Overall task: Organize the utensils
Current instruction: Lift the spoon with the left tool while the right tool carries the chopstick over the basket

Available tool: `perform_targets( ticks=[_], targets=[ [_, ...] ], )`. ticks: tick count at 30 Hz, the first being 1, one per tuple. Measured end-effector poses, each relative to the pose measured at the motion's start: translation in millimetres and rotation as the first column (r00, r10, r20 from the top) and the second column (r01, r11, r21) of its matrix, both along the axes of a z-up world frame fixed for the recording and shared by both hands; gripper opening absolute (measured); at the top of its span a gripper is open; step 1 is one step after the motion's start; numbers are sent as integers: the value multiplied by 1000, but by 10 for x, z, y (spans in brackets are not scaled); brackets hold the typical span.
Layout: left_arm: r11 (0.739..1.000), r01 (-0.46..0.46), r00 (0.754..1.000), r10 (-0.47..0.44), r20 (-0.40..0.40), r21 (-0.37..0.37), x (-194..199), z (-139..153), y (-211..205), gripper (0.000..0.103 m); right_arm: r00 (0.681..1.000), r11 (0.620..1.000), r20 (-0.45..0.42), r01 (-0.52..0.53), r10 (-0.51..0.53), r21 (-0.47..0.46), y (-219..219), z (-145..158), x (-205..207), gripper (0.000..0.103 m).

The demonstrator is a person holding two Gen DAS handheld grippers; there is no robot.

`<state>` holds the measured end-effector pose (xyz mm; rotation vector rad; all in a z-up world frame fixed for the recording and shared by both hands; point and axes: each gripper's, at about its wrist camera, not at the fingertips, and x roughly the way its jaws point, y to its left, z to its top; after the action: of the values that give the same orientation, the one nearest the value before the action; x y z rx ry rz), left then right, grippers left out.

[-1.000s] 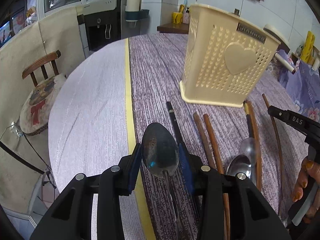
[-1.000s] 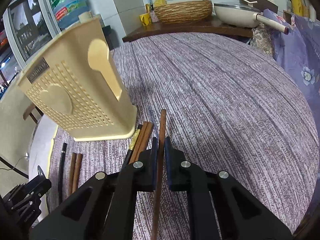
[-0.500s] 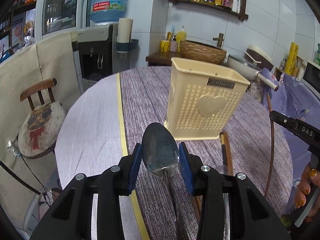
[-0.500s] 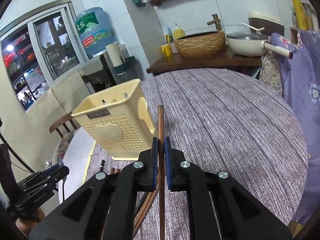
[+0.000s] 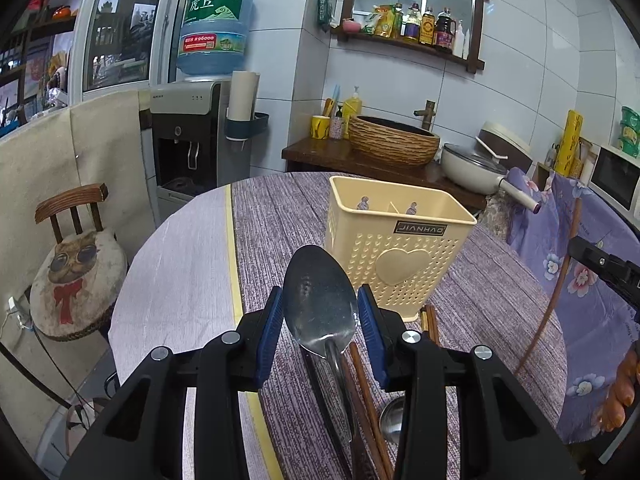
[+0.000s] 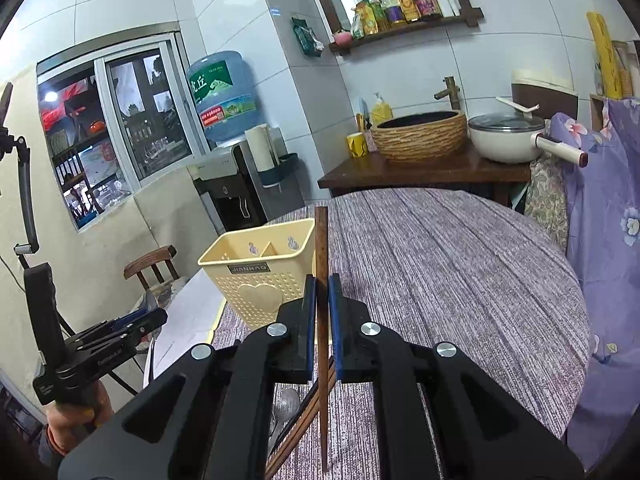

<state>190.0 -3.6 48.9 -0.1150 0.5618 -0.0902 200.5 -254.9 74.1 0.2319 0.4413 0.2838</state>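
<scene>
My left gripper point(image 5: 320, 312) is shut on a steel spoon point(image 5: 318, 300), its bowl standing up between the blue pads, lifted above the table. Just beyond it stands the cream perforated utensil holder point(image 5: 396, 256), upright, with two compartments. My right gripper point(image 6: 322, 304) is shut on a single brown wooden chopstick point(image 6: 321, 240) that runs upright through the pads; the same holder point(image 6: 260, 276) sits to its left. More brown chopsticks point(image 5: 368, 396) and another spoon point(image 5: 392, 420) lie on the table below the left gripper. The left gripper point(image 6: 132, 324) also shows in the right wrist view.
The round table point(image 6: 440, 264) has a purple striped cloth. A wooden chair with a cat cushion point(image 5: 76, 264) stands at the left. Behind are a water dispenser point(image 5: 192, 136), a counter with a woven basin point(image 5: 394, 142) and a white pan point(image 5: 472, 168). Purple floral fabric point(image 6: 608, 240) hangs at the right.
Both grippers have risen from the table and tipped up, the left with the spoon, the right with the chopstick. The holder now looks lower and farther; its open top is visible.
</scene>
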Motion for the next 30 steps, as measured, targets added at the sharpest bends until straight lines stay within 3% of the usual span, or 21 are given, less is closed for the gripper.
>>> perform_targets(
  ticks=[15,30],
  targets=[
    [999,33,999,-32,19,-33,61,84,-2,38,998,999,63,6,-4,-38,57,193,-16,8],
    [1000,6,1000,-6,26,-21,58,87,49,38,998,999,59,0,2,-38,78,161,20,8]
  ],
)
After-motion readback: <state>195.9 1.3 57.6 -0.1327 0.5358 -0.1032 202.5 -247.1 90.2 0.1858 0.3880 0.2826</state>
